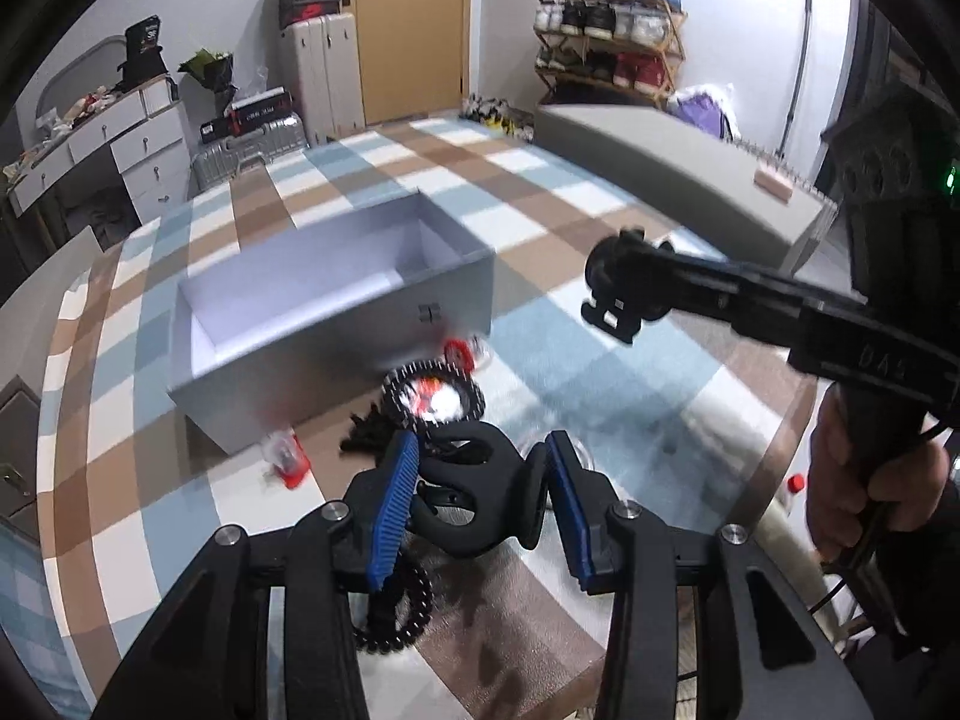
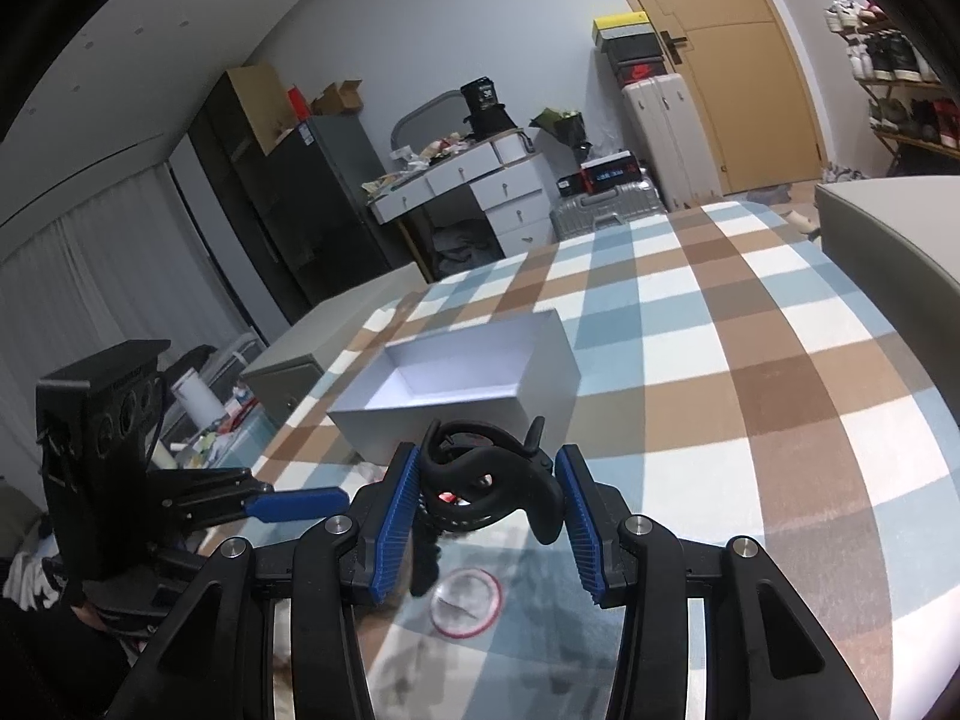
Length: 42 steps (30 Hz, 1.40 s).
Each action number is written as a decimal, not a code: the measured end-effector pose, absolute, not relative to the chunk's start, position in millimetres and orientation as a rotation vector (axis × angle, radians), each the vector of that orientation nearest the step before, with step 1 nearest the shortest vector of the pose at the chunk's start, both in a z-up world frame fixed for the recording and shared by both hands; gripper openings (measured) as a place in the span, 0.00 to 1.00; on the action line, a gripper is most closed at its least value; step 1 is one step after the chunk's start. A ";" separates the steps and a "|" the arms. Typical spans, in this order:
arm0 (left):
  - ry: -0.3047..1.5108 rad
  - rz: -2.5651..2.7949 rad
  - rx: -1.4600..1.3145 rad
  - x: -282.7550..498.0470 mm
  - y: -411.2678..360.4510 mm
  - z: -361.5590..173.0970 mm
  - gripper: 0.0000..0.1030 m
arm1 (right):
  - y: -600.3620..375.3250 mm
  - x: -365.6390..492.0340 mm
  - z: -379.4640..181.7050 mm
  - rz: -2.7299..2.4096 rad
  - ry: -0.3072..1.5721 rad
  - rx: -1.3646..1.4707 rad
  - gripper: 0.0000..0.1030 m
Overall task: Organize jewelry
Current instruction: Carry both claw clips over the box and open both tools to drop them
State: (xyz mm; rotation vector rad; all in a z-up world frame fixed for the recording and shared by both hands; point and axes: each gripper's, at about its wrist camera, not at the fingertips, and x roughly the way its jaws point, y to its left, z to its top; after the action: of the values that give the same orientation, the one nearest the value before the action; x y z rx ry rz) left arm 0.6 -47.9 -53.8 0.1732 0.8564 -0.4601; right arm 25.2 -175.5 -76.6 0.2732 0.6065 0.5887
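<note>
In the left wrist view my left gripper point(image 1: 480, 504) is shut on a black hair claw clip point(image 1: 468, 510), its blue pads pressing both sides, low over the checked tablecloth point(image 1: 600, 216). Just ahead lie a black beaded bracelet point(image 1: 433, 399) around something red and white, a red item point(image 1: 459, 354) and a dark tangle point(image 1: 369, 432). Another beaded bracelet point(image 1: 402, 612) lies under the fingers. Beyond stands an open, empty white box point(image 1: 336, 312). In the right wrist view my right gripper point(image 2: 486, 510) is shut on a second black claw clip point(image 2: 480, 474), in front of the box point(image 2: 456, 384).
My right gripper point(image 1: 612, 306) reaches in from the right with a hand point(image 1: 840, 480) on its handle. A small clear item with a red base point(image 1: 288, 459) lies left of my fingers. A clear round lid with a red rim point(image 2: 465, 603) lies below the right gripper.
</note>
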 end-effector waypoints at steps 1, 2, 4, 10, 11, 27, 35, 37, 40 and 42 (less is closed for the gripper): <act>0.844 -0.461 0.169 1.4 -46.7 -49.5 0.36 | -174.6 25.9 -74.3 0.594 0.603 0.273 0.44; 0.827 -0.463 0.165 2.3 -45.2 -44.7 0.36 | -173.4 26.9 -71.1 0.600 0.597 0.273 0.43; 0.794 -0.457 0.157 5.5 -41.2 -34.4 0.36 | -170.8 31.4 -63.2 0.620 0.587 0.275 0.43; 0.719 -0.440 0.095 27.2 -24.8 -9.2 0.37 | -161.8 51.4 -42.4 0.677 0.552 0.284 0.43; 0.709 -0.434 0.086 30.9 -21.8 -6.9 0.37 | -159.4 56.6 -40.1 0.683 0.548 0.284 0.43; 0.764 -0.384 -0.056 110.9 14.9 -29.8 0.37 | -110.6 139.8 -44.8 0.778 0.634 0.270 0.43; 0.812 -0.401 -0.086 119.9 18.3 -40.3 0.37 | -95.2 162.0 -66.1 0.770 0.719 0.243 0.43; 0.818 -0.399 -0.092 120.2 19.4 -43.0 0.37 | -93.6 163.8 -69.3 0.764 0.733 0.238 0.43; 0.831 -0.400 -0.102 123.7 20.2 -46.3 0.37 | -90.7 168.2 -75.2 0.750 0.760 0.229 0.43; 0.843 -0.397 -0.096 125.2 19.3 -49.1 0.37 | -89.6 170.9 -79.1 0.745 0.780 0.234 0.44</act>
State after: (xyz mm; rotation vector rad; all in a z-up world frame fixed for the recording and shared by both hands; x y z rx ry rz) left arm 125.2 19.3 -49.1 -0.0962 0.8428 -0.3968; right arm 170.9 -89.6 -79.1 0.2343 0.7803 0.7447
